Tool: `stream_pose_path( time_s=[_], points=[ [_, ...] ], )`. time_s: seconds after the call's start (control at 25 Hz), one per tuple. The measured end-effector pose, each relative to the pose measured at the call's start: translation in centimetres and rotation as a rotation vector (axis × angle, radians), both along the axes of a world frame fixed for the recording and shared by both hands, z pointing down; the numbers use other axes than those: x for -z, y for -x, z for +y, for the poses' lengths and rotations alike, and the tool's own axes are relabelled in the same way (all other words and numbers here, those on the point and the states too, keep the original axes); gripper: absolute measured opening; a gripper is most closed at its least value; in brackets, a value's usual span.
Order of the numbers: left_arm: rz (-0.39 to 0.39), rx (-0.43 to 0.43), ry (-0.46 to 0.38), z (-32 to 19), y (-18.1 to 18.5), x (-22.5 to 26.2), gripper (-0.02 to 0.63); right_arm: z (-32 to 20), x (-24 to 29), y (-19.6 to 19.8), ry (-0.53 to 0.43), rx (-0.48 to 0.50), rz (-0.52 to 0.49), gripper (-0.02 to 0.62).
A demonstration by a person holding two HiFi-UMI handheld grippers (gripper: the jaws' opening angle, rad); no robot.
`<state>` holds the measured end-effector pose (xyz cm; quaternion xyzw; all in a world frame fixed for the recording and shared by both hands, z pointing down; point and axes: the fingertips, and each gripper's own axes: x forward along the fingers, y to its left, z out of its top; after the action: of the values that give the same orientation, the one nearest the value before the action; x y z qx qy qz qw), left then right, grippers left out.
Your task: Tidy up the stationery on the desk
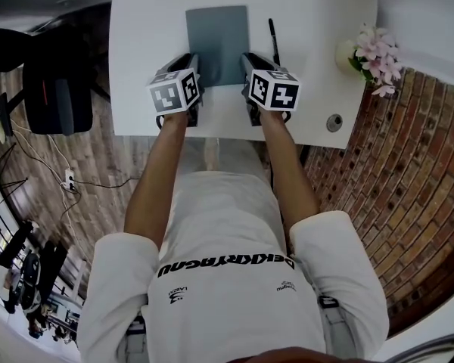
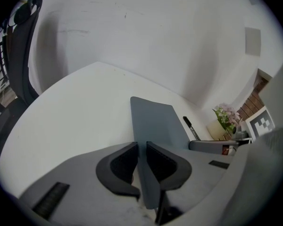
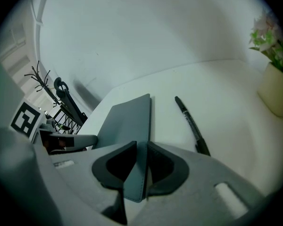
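A grey-blue notebook (image 1: pixel 218 42) lies on the white desk (image 1: pixel 147 44), held at its near corners by both grippers. My left gripper (image 1: pixel 195 72) is shut on the notebook's (image 2: pixel 153 126) left near edge, which passes between the black pads (image 2: pixel 125 164). My right gripper (image 1: pixel 246 70) is shut on the notebook's (image 3: pixel 127 121) right near edge. A black pen (image 1: pixel 273 41) lies just right of the notebook, seen too in the right gripper view as the pen (image 3: pixel 191 124) and in the left gripper view as the pen (image 2: pixel 191 127).
A cream pot with pink flowers (image 1: pixel 371 53) stands at the desk's right end, also the pot (image 3: pixel 276 86). A round cable hole (image 1: pixel 334 122) sits near the front right corner. A black office chair (image 1: pixel 53 82) stands left of the desk. Brick floor lies below.
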<state>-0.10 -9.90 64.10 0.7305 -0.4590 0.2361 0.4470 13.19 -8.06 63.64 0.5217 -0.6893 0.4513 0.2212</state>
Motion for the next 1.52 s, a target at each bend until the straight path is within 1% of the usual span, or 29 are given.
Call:
stream_pose_path(
  time_s=[0.08, 0.28, 0.56, 1.04, 1.24, 1.32, 1.4, 1.52],
  points=[
    [0.005, -0.014, -0.006, 0.5, -0.1, -0.2, 0.057, 0.6, 0.0, 0.0, 0.004, -0.003, 0.000, 0.067],
    [-0.017, -0.053, 0.016, 1.8, -0.3, 0.7, 0.057, 2.2, 0.0, -0.2, 0.013, -0.025, -0.005, 0.066],
    [-0.036, -0.108, 0.010, 2.6, -0.4, 0.8, 0.057, 4.2, 0.0, 0.0, 0.029, -0.052, -0.018, 0.066],
    [-0.036, -0.125, 0.023, 3.6, -0.5, 0.8, 0.057, 5.9, 0.0, 0.0, 0.044, -0.074, -0.025, 0.064],
    [-0.041, -0.133, 0.021, 3.6, -0.4, 1.0, 0.057, 5.9, 0.0, 0.0, 0.049, -0.077, -0.047, 0.069],
    [-0.041, -0.127, 0.007, 3.4, -0.3, 1.4, 0.057, 6.0, 0.4, 0.0, 0.034, -0.078, -0.064, 0.082],
    [-0.050, -0.125, -0.020, 3.3, -0.1, 2.1, 0.057, 6.0, 1.3, -0.5, -0.003, -0.081, -0.061, 0.092],
    [-0.063, -0.138, -0.070, 3.2, -0.5, 3.7, 0.057, 5.7, 2.8, -1.9, -0.067, -0.065, 0.007, 0.092]
  ],
)
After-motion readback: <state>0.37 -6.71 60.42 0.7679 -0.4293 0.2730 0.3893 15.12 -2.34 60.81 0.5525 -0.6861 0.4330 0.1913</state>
